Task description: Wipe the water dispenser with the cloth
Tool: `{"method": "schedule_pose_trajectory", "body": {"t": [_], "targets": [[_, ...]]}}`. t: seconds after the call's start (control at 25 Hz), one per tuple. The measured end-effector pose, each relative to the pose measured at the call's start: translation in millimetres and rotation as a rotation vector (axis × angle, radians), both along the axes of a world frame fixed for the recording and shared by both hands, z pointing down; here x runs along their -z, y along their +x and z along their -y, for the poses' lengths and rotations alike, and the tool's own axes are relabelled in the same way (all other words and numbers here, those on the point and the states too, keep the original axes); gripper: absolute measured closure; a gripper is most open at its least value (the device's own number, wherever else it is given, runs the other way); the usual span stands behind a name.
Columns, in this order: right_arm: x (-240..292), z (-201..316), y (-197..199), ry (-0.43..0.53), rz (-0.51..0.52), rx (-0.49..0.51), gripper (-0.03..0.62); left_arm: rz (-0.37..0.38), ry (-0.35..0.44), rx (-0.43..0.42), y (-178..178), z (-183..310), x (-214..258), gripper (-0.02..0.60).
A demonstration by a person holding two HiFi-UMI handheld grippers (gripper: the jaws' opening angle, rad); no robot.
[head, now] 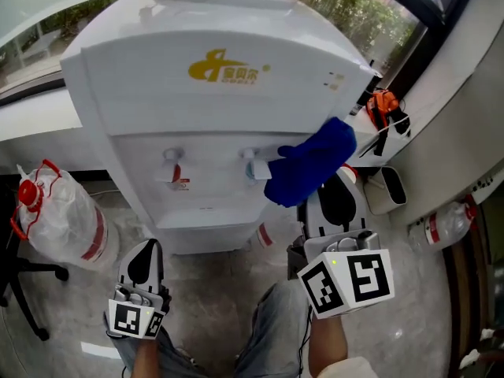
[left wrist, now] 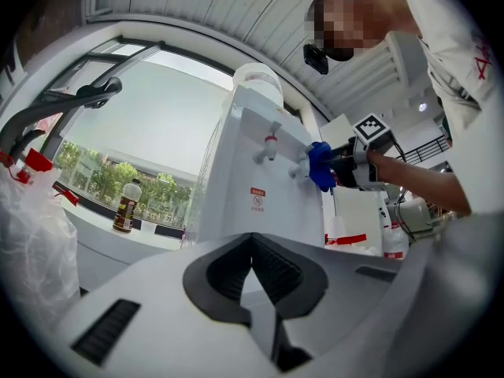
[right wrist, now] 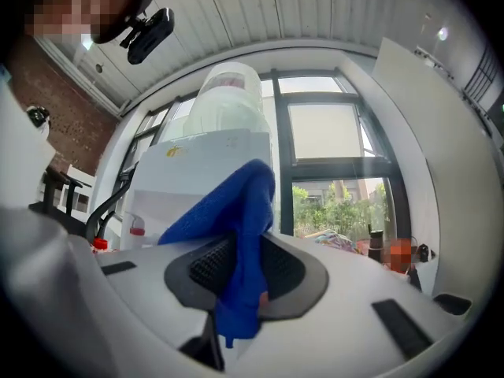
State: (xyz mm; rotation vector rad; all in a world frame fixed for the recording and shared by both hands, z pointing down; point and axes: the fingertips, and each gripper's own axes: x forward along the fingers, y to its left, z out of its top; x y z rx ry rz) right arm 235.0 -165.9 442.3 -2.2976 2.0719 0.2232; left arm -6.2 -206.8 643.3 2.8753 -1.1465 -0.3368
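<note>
The white water dispenser [head: 213,101] stands ahead, with a yellow logo and two taps [head: 175,168] on its front. My right gripper [head: 337,197] is shut on the blue cloth [head: 311,162], which lies against the dispenser's front by the right-hand tap. In the right gripper view the cloth [right wrist: 236,227] hangs out between the jaws, with the dispenser [right wrist: 201,172] behind it. My left gripper [head: 144,262] hangs low at the left, shut and holding nothing, away from the dispenser. The left gripper view shows the dispenser [left wrist: 264,179] and the cloth [left wrist: 319,164] from the side.
A water jug in a plastic bag [head: 59,211] stands on the floor at the left. Bottles [head: 445,223] lie at the right by a grey counter. An orange object [head: 383,105] sits on the sill at the right. A bottle [left wrist: 126,207] stands on the window ledge.
</note>
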Motion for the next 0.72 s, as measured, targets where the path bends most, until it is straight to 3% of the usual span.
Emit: {"method": "schedule_pose_trajectory", "body": {"t": [0.48, 0.72], "targets": [[80, -14, 3, 0.115, -0.066, -0.011, 0.499, -0.013, 0.009, -0.010, 5, -3, 3, 0.571], [6, -12, 6, 0.053, 0.017, -0.018, 0.499, -0.008, 0.015, 0.003, -1, -5, 5, 0.571]]}}
